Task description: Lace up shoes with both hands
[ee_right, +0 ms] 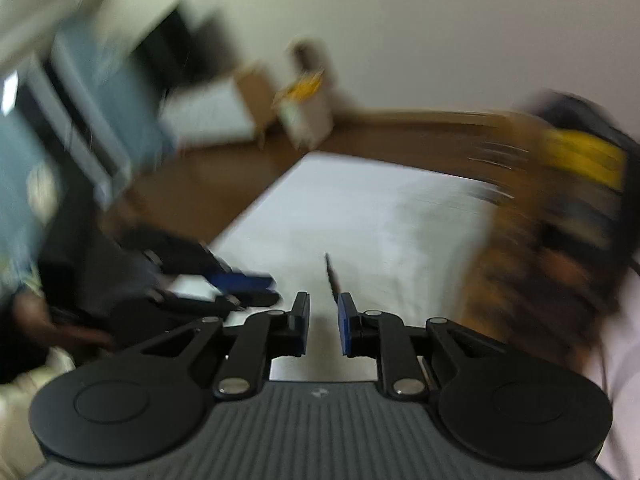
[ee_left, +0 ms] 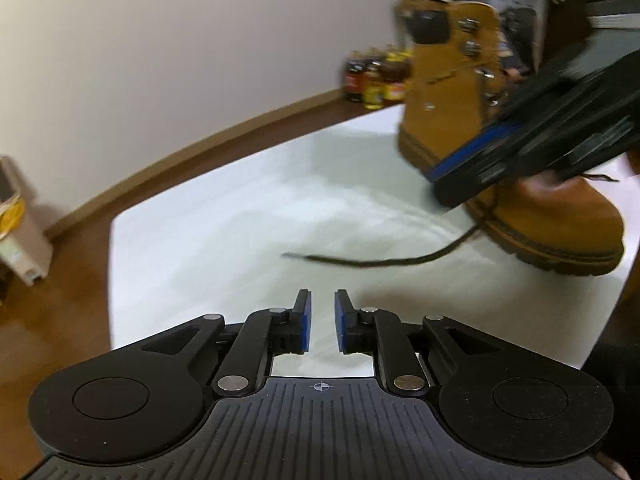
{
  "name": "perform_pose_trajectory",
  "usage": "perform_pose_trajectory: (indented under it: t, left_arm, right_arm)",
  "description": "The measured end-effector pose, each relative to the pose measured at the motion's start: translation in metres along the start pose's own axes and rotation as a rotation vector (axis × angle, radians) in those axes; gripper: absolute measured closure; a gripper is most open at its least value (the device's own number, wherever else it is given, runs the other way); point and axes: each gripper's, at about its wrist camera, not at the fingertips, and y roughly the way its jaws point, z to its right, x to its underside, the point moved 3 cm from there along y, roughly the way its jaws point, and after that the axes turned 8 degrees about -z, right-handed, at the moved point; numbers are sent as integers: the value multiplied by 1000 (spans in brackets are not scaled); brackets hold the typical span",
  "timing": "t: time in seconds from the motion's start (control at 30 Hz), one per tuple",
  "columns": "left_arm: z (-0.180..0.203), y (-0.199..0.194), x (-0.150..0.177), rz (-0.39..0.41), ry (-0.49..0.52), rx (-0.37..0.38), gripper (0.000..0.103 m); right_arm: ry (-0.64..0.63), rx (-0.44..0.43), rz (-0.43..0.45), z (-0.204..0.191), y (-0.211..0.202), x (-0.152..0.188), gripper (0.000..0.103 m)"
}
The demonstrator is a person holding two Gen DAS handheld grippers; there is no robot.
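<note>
A tan lace-up boot (ee_left: 452,92) with metal hooks stands at the right of a white mat (ee_left: 208,220). Its dark lace (ee_left: 384,261) trails leftward across the mat, with the free end lying loose. My left gripper (ee_left: 322,300) hovers over the mat in front of the lace, open by a narrow gap and holding nothing. In the left wrist view my right gripper (ee_left: 442,184) crosses in front of the boot. In the blurred right wrist view my right gripper (ee_right: 323,304) is open. The lace tip (ee_right: 331,274) lies just ahead of its fingers, not pinched. The boot (ee_right: 520,248) is a blur at the right.
Several bottles (ee_left: 376,76) stand by the wall behind the boot. A white bin (ee_left: 20,220) with yellow contents sits on the brown wooden floor (ee_left: 60,312) left of the mat. The left gripper (ee_right: 244,284) and the hand holding it show at the left of the right wrist view.
</note>
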Motion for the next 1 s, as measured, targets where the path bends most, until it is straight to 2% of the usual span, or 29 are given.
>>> perform_pose_trajectory:
  t: [0.13,0.37,0.43,0.5,0.63,0.67,0.77,0.83,0.93,1.0]
  left_arm:
    - [-16,-5,15,60,-20,-28,89]
    - [-27,-11,31,149,-47,-46,89]
    - [-26,-13,34,170,-48,-49,89]
    - [-24,-13,35,189,-48,-57,89]
    - [-14,-15,34,235,-62,-56,89]
    - [-12,-15,33,246,-66,-51,88]
    - [8,-24,22,311,-45,-25,86]
    - [23,-33,14,358,-54,-1,83]
    - [48,-51,0,425,-91,43,81]
    - [68,-62,-9,460,-101,57,74]
  right_arm:
    - [-87,53,-70,-14,51,-16,85]
    - [-147,134,-77,-13,76,-16,85]
    - [-138,129,-78,-12,77,-12,86]
    - [-122,101,-63,-10,75,-8,100]
    - [-55,47,8,0,61,0,100]
    - [-43,35,35,1,51,1,100]
    - [49,-44,203,13,6,12,100]
    - [143,-104,377,29,-40,33,100]
    - [288,-187,561,58,-90,73,101]
    - [397,-238,684,80,-120,112,101]
